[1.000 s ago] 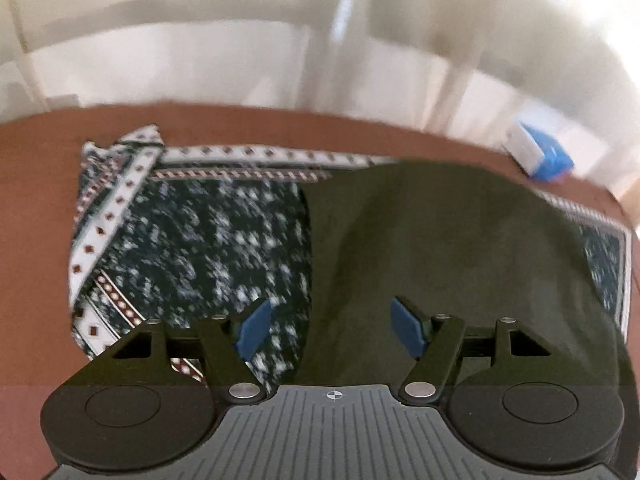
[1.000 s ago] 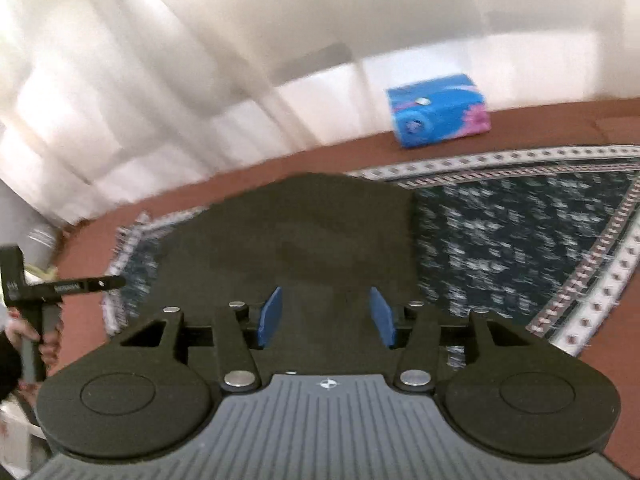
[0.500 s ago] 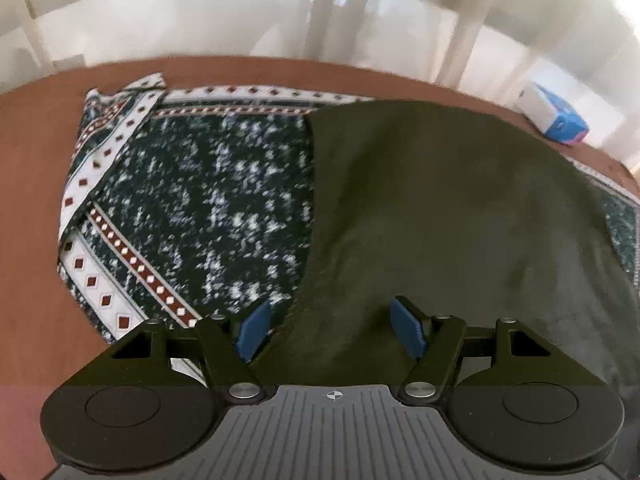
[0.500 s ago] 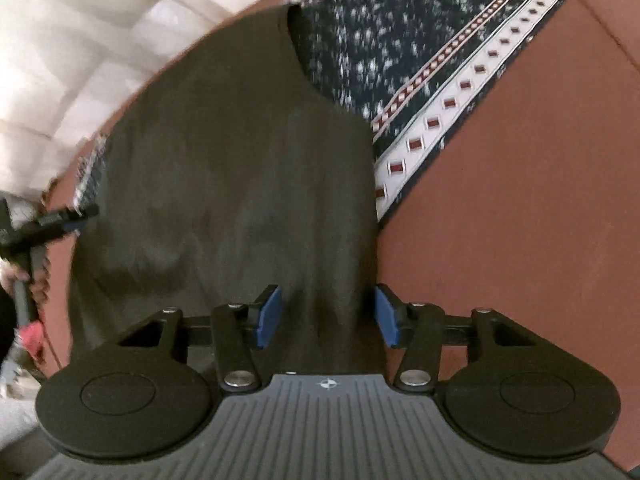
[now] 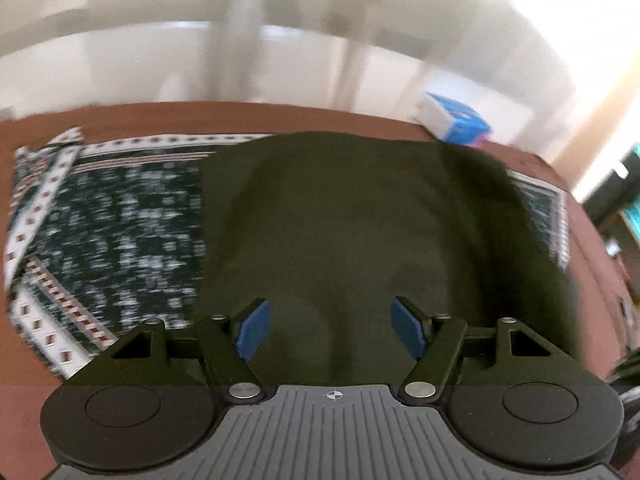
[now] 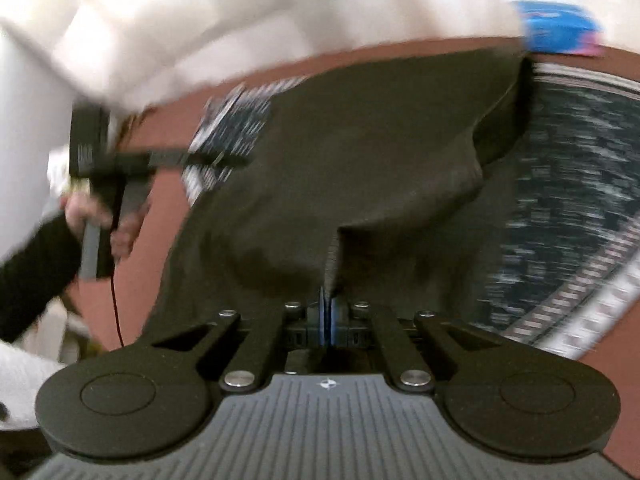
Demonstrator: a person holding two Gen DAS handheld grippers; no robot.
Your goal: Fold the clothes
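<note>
1. Blue tissue pack (image 6: 560, 26) at the far edge of the brown table (image 5: 200, 118).
2. Dark olive garment (image 5: 360, 220), soft, lies on the patterned cloth (image 5: 112, 220).
3. Right gripper (image 6: 327, 314) has just closed, pinching a garment fold; left gripper (image 5: 332, 330) gapes wide above the garment.

A dark olive garment (image 5: 360, 220) lies spread over the patterned cloth (image 5: 112, 232), its near hem pulled up into a peak.

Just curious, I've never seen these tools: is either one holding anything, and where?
The right gripper pinches the dark olive cloth garment at its near edge. The left gripper holds nothing.
</note>
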